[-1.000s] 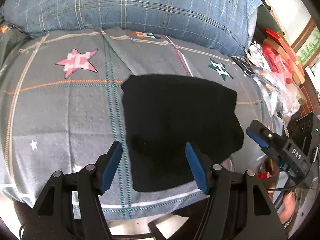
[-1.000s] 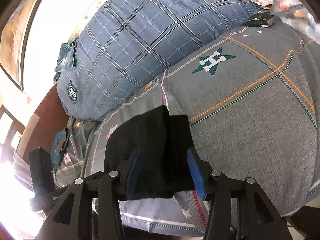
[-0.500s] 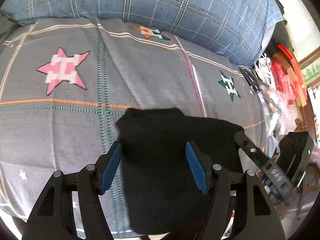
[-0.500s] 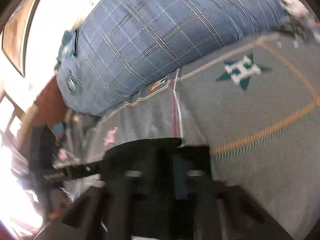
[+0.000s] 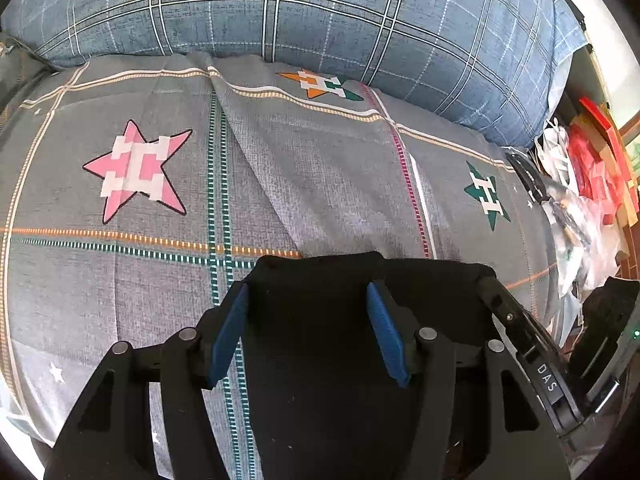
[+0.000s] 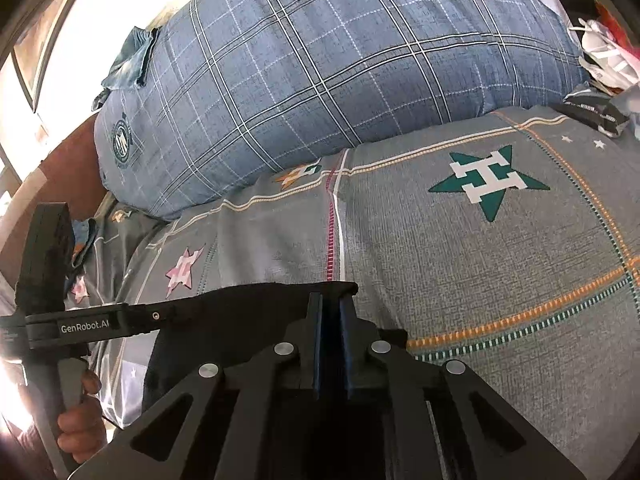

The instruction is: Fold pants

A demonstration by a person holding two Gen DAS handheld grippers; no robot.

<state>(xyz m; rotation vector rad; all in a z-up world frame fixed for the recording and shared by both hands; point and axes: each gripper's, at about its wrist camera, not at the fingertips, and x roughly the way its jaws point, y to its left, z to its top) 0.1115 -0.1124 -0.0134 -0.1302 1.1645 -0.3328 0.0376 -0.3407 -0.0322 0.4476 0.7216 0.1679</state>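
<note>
The black pants [image 5: 320, 320] lie folded into a small bundle on the grey star-print bedspread [image 5: 320, 184], near its front edge. My left gripper [image 5: 308, 308] is open, its blue pads either side of the bundle's far part, low over it. My right gripper [image 6: 331, 312] is shut, its blue pads pressed together at the far right corner of the black pants [image 6: 240, 312]. Whether cloth is pinched between them is hidden. The right gripper also shows in the left wrist view [image 5: 516, 328], at the bundle's right edge.
A large blue plaid pillow [image 5: 304, 12] lies along the back of the bed. Bags and red boxes [image 5: 588, 176] are piled at the right side. A hand [image 6: 78, 428] holds the left tool's handle at the bed's left.
Both grippers moved forward and down onto the folded pants. The right gripper closed from open to shut at the bundle's far right corner. The left stayed open.
</note>
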